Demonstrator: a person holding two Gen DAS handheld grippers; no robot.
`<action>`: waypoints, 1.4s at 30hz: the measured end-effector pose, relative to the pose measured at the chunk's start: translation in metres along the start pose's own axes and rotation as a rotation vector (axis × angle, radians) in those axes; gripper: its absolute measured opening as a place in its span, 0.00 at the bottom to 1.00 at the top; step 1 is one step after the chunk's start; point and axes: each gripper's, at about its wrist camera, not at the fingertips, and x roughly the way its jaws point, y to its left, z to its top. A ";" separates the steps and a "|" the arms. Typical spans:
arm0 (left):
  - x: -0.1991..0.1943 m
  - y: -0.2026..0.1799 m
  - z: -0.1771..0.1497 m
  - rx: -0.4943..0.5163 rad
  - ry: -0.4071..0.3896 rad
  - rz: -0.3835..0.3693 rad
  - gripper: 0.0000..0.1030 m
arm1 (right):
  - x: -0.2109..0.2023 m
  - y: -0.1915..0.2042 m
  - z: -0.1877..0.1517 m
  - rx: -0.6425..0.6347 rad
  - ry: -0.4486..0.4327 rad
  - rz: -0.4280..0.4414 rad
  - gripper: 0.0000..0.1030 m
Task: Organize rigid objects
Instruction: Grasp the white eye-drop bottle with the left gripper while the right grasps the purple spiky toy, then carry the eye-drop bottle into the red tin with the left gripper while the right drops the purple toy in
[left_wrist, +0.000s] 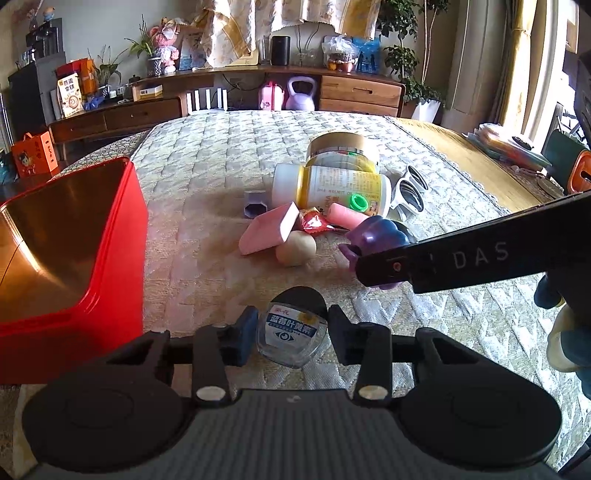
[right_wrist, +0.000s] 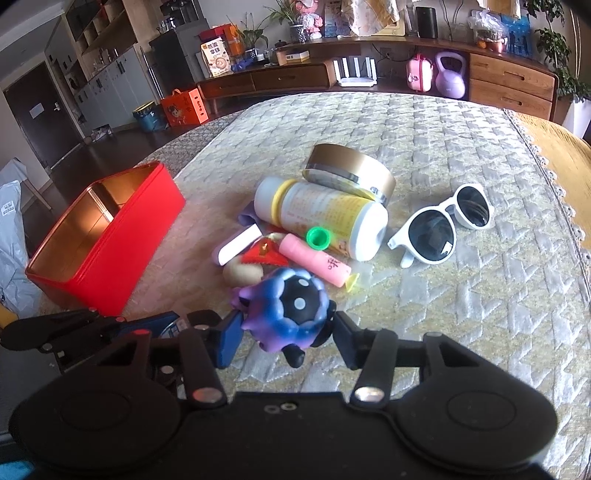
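A pile of small objects lies mid-table: a white and yellow bottle (left_wrist: 332, 188) (right_wrist: 325, 218), a gold-lidded jar (left_wrist: 341, 147) (right_wrist: 351, 170), a pink block (left_wrist: 271, 227), a pink tube (right_wrist: 314, 258), a beige ball (left_wrist: 295, 249) and white sunglasses (right_wrist: 441, 225). My left gripper (left_wrist: 291, 332) is open around a small clear jar with a blue label (left_wrist: 291, 334); its pads stand apart from the jar. My right gripper (right_wrist: 288, 328) has its fingers at both sides of a purple-blue toy figure (right_wrist: 291, 310) (left_wrist: 376, 240); whether they press on it is unclear.
An open red tin box (left_wrist: 110, 236) (right_wrist: 122, 240) stands at the table's left. The table carries a quilted cloth (right_wrist: 461, 295). A wooden sideboard with clutter stands beyond the far edge. Items lie at the table's right edge (left_wrist: 509, 147).
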 end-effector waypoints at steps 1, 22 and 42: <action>-0.003 0.001 0.001 -0.005 -0.002 0.001 0.39 | -0.002 0.000 0.000 -0.001 -0.002 0.002 0.51; -0.079 0.068 0.042 -0.147 -0.052 0.105 0.39 | -0.051 0.056 0.029 -0.197 -0.100 0.042 0.51; -0.063 0.181 0.067 -0.258 -0.016 0.228 0.39 | -0.005 0.165 0.065 -0.464 -0.095 0.121 0.51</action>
